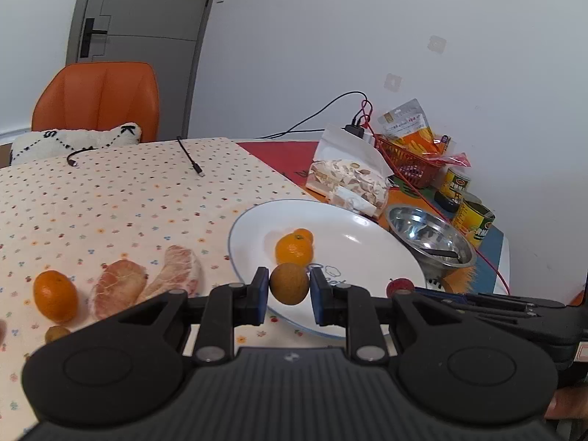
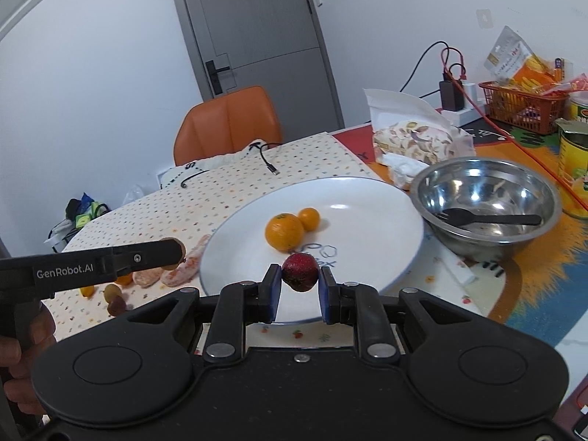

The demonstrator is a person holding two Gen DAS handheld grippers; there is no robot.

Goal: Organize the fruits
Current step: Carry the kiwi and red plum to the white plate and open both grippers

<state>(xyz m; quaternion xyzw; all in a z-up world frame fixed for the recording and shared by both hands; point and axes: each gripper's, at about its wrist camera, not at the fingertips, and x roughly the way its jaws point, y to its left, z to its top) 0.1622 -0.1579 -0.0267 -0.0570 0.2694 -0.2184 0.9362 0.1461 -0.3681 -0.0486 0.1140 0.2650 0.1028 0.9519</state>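
Note:
My left gripper [image 1: 289, 290] is shut on a small brown round fruit [image 1: 289, 283], held above the near rim of the white plate [image 1: 360, 235]. My right gripper [image 2: 300, 286] is shut on a dark red fruit [image 2: 300, 276], held over the plate's near edge [image 2: 367, 198]; the red fruit also shows in the left wrist view [image 1: 398, 286]. Two oranges lie on the plate, a larger one [image 2: 284, 230] and a smaller one [image 2: 308, 218]. An orange [image 1: 55, 296] and two peeled pomelo segments [image 1: 117, 286] lie on the dotted cloth to the left.
A steel bowl [image 2: 485, 202] with a black spoon stands right of the plate. Behind it are a snack bag [image 2: 411, 139], a red basket [image 2: 522, 104], yellow cans [image 1: 474, 222] and cables. Small fruits [image 2: 114, 299] lie on the cloth. An orange chair [image 1: 99, 99] stands behind the table.

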